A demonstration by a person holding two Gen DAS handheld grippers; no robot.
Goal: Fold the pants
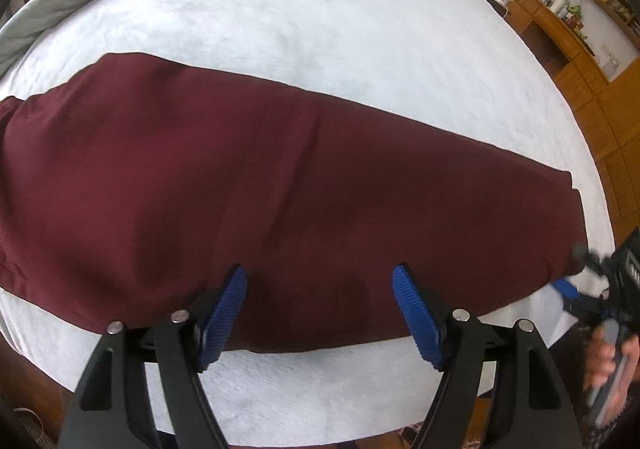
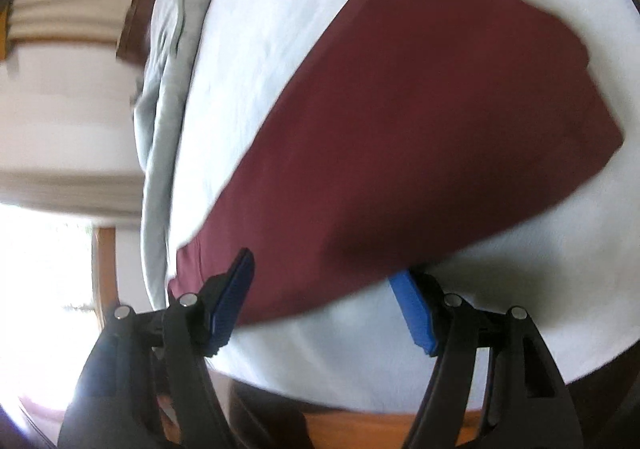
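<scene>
Left wrist view: maroon pants [image 1: 280, 177], soft, limp and light, lie flat on the bed [image 1: 320, 17]; left gripper [image 1: 320, 313] and right gripper [image 2: 324, 301] gape empty. Pinch the hem corners.

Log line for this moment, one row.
pants: flat on bed | left gripper: open, empty | right gripper: open, empty

Matt maroon cloth pants [image 1: 280, 177] (smooth); plush sheet [image 1: 300, 13].
</scene>
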